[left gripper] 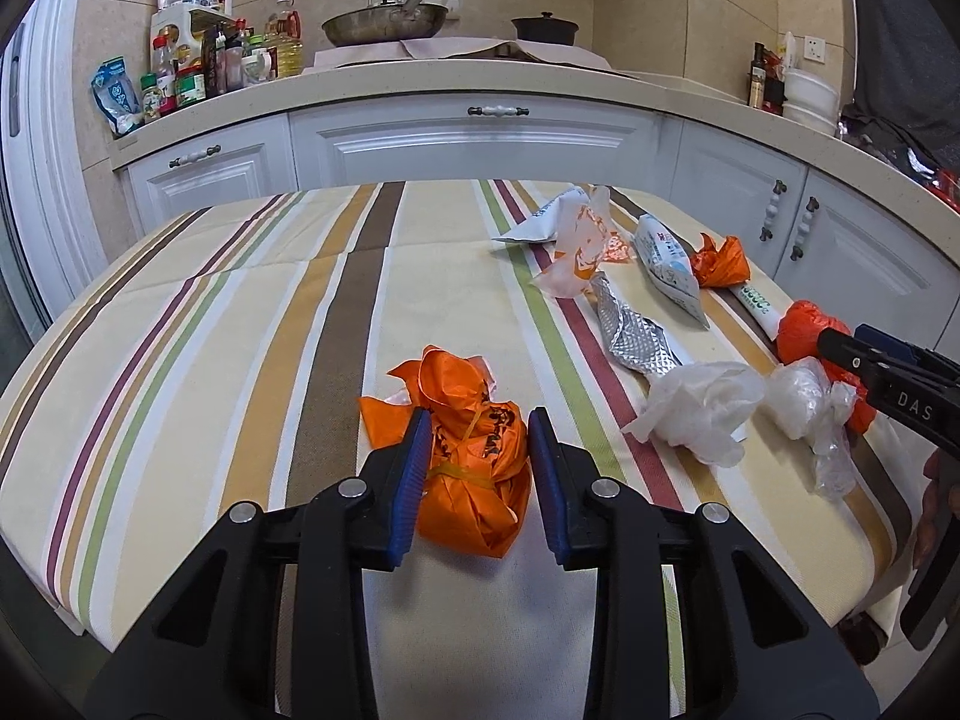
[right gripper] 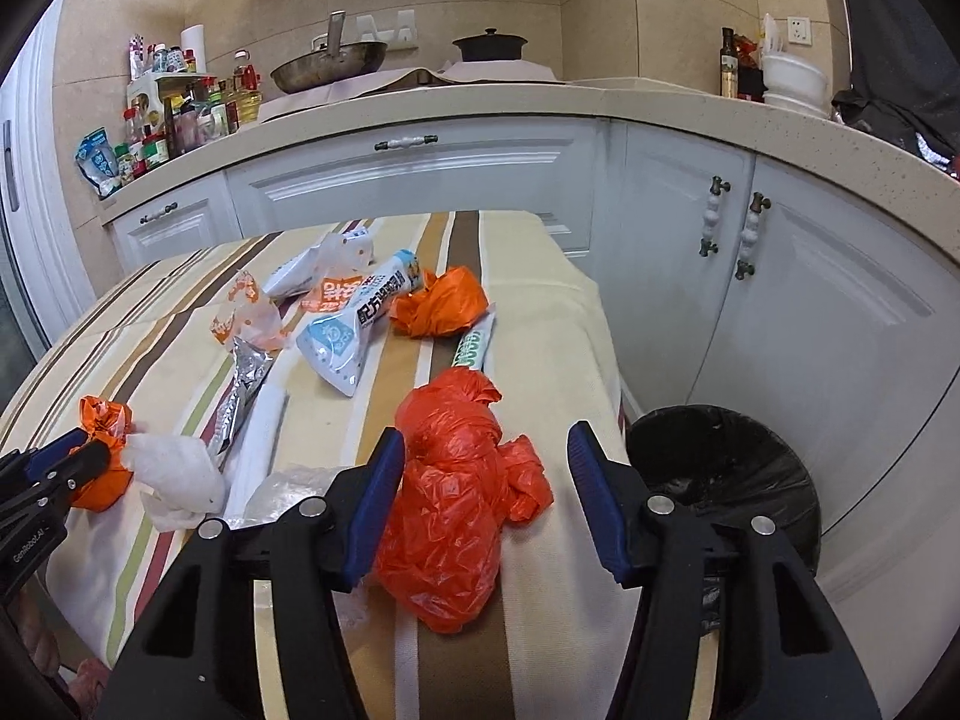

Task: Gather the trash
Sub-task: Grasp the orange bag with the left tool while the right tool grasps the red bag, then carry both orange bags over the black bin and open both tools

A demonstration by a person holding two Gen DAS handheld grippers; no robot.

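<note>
Straddling a knotted orange bag (left gripper: 474,468), the left tongs (left gripper: 477,477) have their blue pads either side of the bundle and touching or nearly touching it; whether they grip it I cannot tell. It lies near the front of the striped desk (left gripper: 198,324), left of the other litter. The right tongs (right gripper: 486,501) are spread wide over a crumpled red-orange bag (right gripper: 456,498) near the desk's right edge, grasping nothing.

Both bags look light, soft and slick, likely to squash and slide, so the dense knotted middle seems the best hold, not a loose flap.

Farther out lie white tissue (left gripper: 699,411), clear film (left gripper: 810,402), a foil wrapper (left gripper: 636,333), a printed pouch (left gripper: 669,270), and another orange wad (left gripper: 720,261).

A black-lined bin (right gripper: 726,480) stands on the floor just past the right edge, below desk level, with open room between it and the white cabinets (right gripper: 780,324). That edge is close, so a nudge might tip litter off.
</note>
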